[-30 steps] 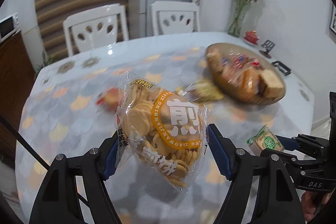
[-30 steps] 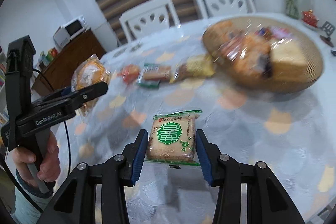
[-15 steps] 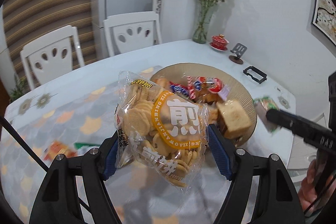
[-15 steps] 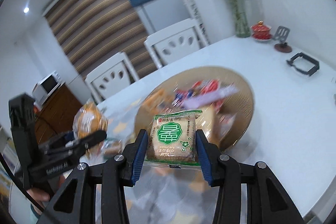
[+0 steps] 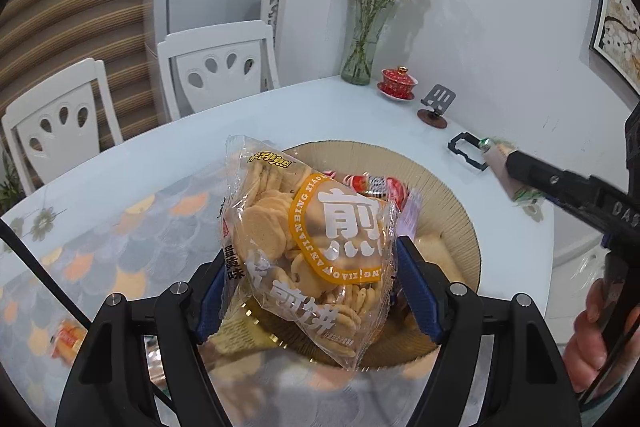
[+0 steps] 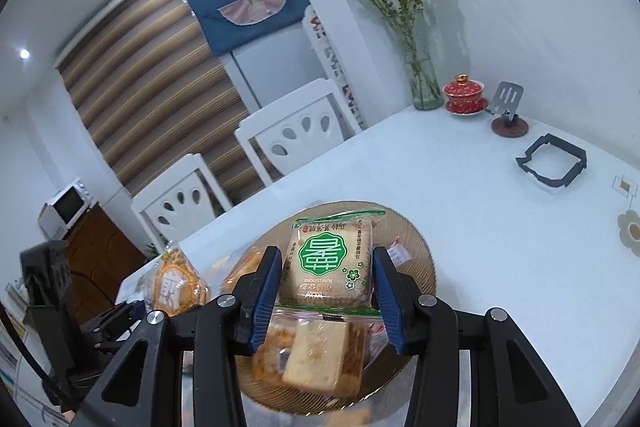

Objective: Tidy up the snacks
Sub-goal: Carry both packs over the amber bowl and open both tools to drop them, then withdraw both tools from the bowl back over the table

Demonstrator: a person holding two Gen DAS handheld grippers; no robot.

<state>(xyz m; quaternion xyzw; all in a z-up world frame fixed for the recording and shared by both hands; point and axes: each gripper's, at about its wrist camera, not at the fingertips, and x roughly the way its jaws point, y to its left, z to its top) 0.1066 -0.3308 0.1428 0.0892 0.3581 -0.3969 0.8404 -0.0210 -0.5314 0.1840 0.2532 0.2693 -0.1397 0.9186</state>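
In the left wrist view, the left hand-held gripper (image 5: 310, 297) clamps a clear bag of round crackers (image 5: 308, 247) above the woven tray (image 5: 452, 203) on the worktop (image 5: 360, 115); a loose orange packet (image 5: 68, 341) lies near the worktop's left edge. In the right wrist view, the right hand-held gripper (image 6: 326, 301) pinches a green-labelled biscuit packet (image 6: 330, 263) over the tray's cake slice (image 6: 316, 357).

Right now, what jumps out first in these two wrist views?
Two snacks held in mid-air: the left gripper clamps a clear bag of round crackers, the right gripper a green-labelled biscuit packet. Both hang over the gold dish already piled with snacks. Behind, a vase of dried flowers stands at the table's far corner.
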